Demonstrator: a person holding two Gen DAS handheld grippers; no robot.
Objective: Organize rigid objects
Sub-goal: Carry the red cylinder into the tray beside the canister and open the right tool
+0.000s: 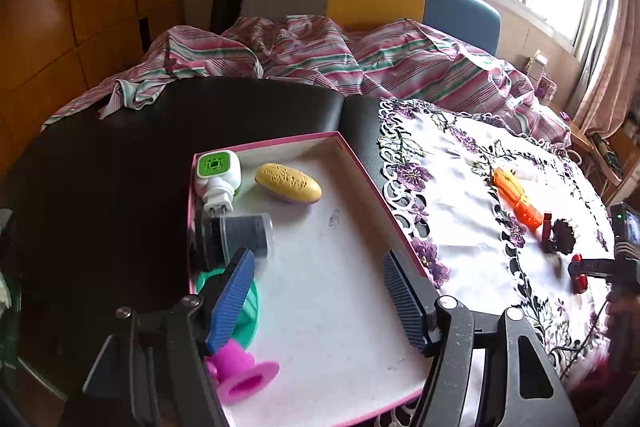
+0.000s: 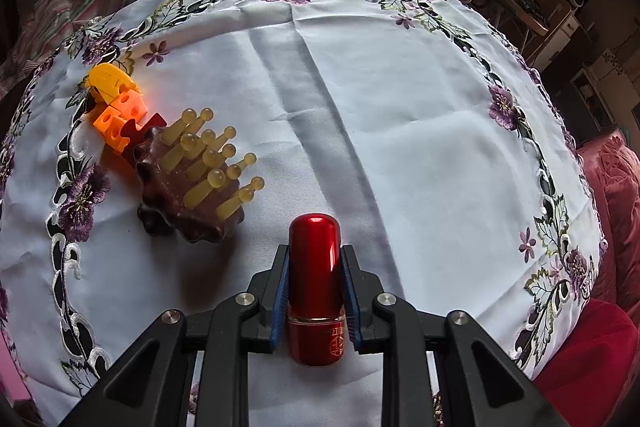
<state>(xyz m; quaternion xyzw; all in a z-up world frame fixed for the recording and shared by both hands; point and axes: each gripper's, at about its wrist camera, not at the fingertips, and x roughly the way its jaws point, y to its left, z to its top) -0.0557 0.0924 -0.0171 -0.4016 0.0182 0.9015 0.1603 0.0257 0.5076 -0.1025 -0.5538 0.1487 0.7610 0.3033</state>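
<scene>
My right tool (image 2: pixel 314 291) is clamped on the red tube (image 2: pixel 316 287) lying on the desk's cloth (image 2: pixel 360 107), so next I lift it toward the tray (image 1: pixel 340 267), which only the left view shows under my empty, half-open left tool (image 1: pixel 320 301).

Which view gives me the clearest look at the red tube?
The right wrist view: the red tube fills the centre, clamped between the right claw's blue pads, its gold marking visible. The left wrist view shows it only small and blurred at the far right edge, on the embroidered cloth.
</scene>
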